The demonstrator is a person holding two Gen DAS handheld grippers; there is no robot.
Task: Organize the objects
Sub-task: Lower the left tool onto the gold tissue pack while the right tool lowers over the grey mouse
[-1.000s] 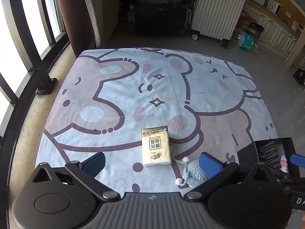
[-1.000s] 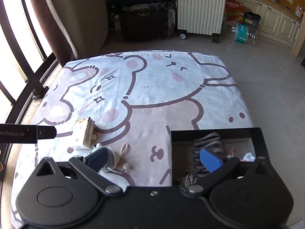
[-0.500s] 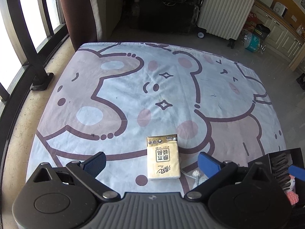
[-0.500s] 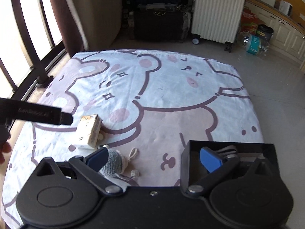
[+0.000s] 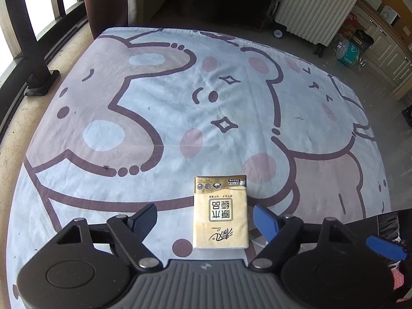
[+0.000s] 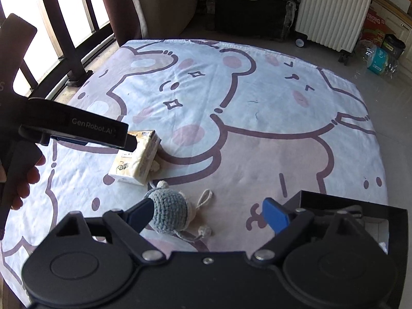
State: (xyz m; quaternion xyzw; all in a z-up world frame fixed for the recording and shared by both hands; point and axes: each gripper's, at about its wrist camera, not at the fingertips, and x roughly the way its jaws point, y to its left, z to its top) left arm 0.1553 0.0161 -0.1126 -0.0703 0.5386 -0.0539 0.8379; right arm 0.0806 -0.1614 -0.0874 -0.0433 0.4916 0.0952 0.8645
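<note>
Only right wrist view shows crocheted toy (image 6: 168,215) between closing right gripper (image 6: 209,216).

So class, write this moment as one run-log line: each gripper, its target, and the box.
left gripper: closing around tissue pack, not gripping | right gripper: closing around crochet toy, not gripping | black box: beside toy

A pale cloth printed with pink cartoon bears (image 5: 164,97) is covering the floor. A yellow rectangular tissue pack (image 5: 221,213) is lying flat on it, a grey crocheted toy (image 6: 170,212) sitting just beside, a black open box (image 6: 360,207) resting at its near right corner.
</note>
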